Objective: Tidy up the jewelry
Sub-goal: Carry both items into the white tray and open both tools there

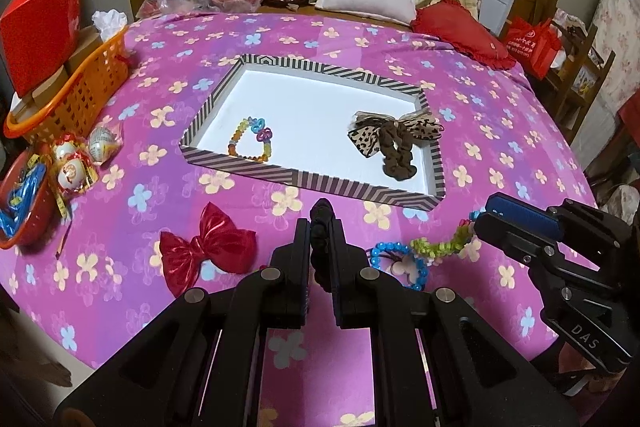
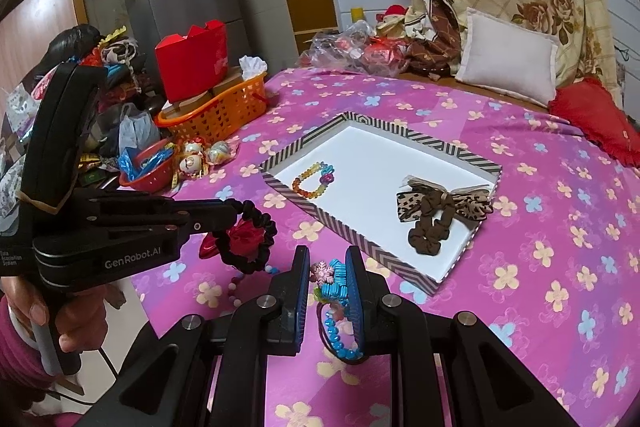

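The left gripper [image 1: 320, 227] is clenching a black scrunchie [image 2: 248, 239], which is hanging as a loop from the fingers, above the bed [image 1: 500, 155]. The right gripper [image 2: 328, 279] is grasping a blue beaded hair tie [image 2: 338, 283] – its flower end is sitting between the fingers and its loop is hanging down toward the camera, so its long axis is running roughly along the fingers.

Just ahead of both grippers the striped tray [image 1: 280, 177] is lying with its long side going left to right; a rainbow bracelet [image 1: 252, 141] and a leopard bow scrunchie [image 1: 394, 139] are resting inside, well apart.

The risk is probably this – the hanging loops may be catching on the near tray wall while crossing it, tugging an item out of the fingers or shifting the light tray. The red bow [image 1: 208, 253] and green braided band [image 1: 440, 247] are waiting on the bedcover.
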